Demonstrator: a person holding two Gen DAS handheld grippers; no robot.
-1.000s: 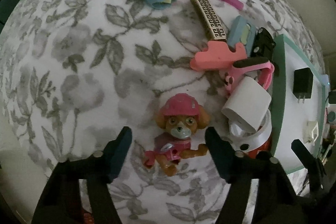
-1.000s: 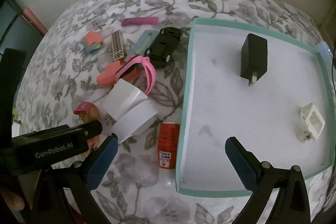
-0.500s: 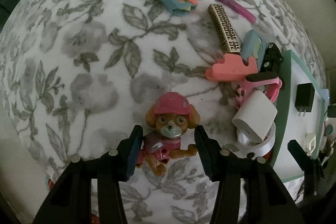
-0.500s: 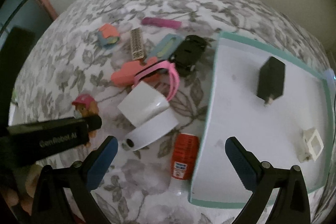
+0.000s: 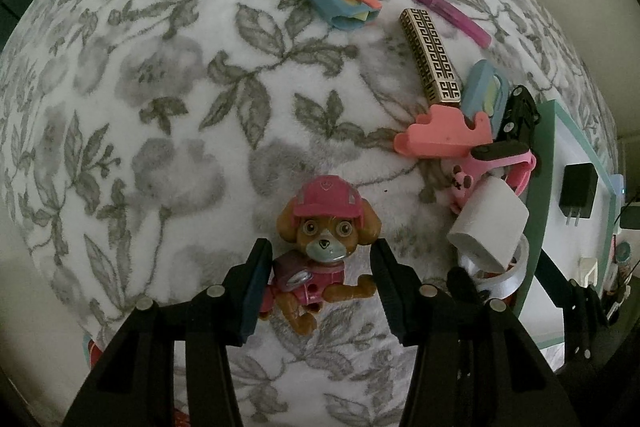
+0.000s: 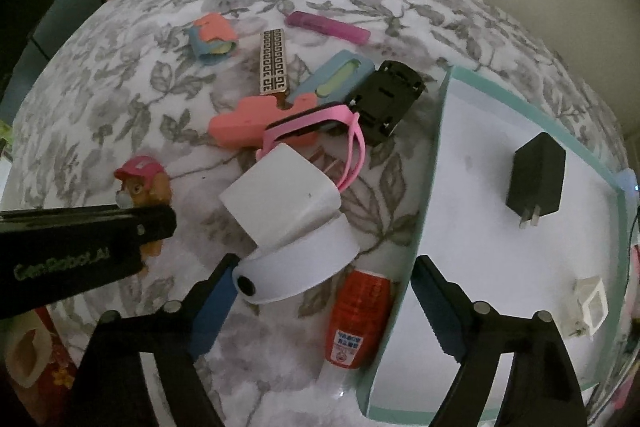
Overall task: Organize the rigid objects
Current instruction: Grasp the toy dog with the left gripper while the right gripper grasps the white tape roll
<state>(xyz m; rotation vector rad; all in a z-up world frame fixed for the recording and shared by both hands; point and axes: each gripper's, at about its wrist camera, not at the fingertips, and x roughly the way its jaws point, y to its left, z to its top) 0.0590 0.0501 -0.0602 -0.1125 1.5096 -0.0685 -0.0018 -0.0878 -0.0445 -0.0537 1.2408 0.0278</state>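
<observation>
We cannot read the small print on the red bottle (image 6: 357,315), its base seemingly behind the white tape roll (image 6: 298,267), and the left gripper (image 6: 80,247) hides the puppy figure's (image 6: 140,183) body.

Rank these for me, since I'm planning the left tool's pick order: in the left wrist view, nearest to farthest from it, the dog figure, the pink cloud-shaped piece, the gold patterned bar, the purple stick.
1. Dog figure: between the left tool's fingers.
2. Pink cloud-shaped piece: ahead, right.
3. Gold patterned bar: beyond it.
4. Purple stick: farthest, upper right.

L tool (image 5: 318,285) fingers flanking pup toy (image 5: 320,251), floral cloth (image 5: 160,107)
</observation>
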